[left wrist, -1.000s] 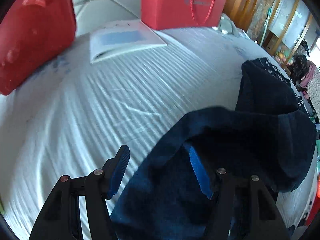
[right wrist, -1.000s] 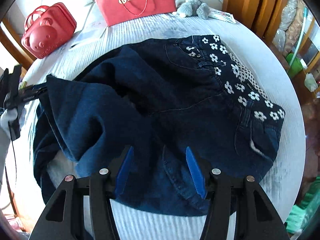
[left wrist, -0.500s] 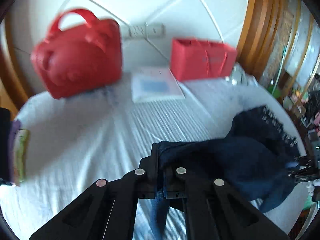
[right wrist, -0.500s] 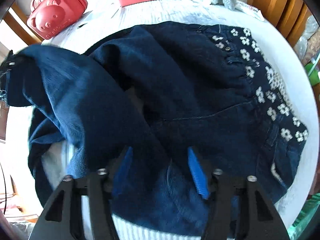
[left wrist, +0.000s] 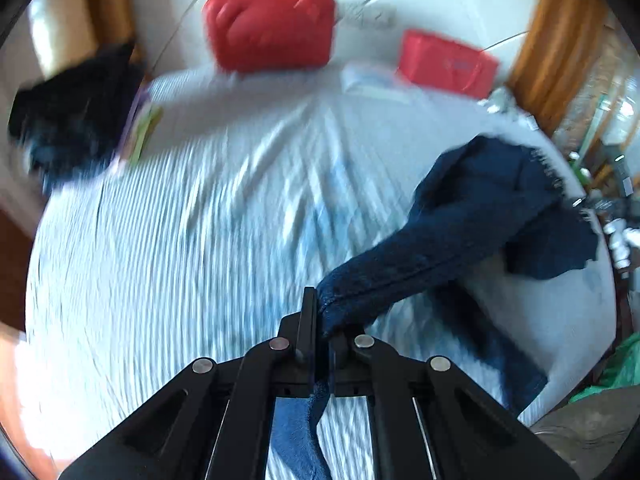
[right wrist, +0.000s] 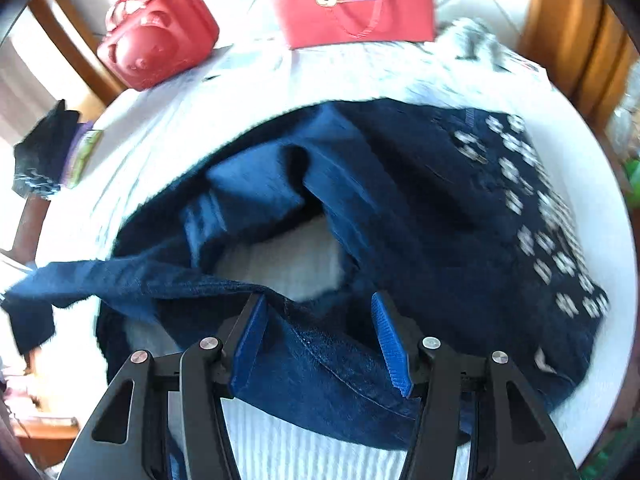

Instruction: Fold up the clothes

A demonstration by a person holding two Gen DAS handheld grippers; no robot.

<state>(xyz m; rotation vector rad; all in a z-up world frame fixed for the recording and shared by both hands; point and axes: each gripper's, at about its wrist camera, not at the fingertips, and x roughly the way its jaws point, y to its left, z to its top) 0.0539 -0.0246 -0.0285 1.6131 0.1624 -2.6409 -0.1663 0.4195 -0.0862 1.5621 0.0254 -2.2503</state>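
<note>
Left wrist view: your left tongs (left wrist: 320, 316) are clamped on a leg end of the dark jeans (left wrist: 492, 204), which stretch rightward over the striped bed (left wrist: 180, 240); bare sheet lies ahead.

Right wrist view: your right tongs (right wrist: 320, 340) stand wide apart over the jeans' (right wrist: 420, 208) near edge.

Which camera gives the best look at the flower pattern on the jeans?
The right wrist view: the white flower band runs along the jeans, though blurred. The left wrist view shows only a dark, bunched leg pinched in the left gripper; no flowers are discernible.
</note>
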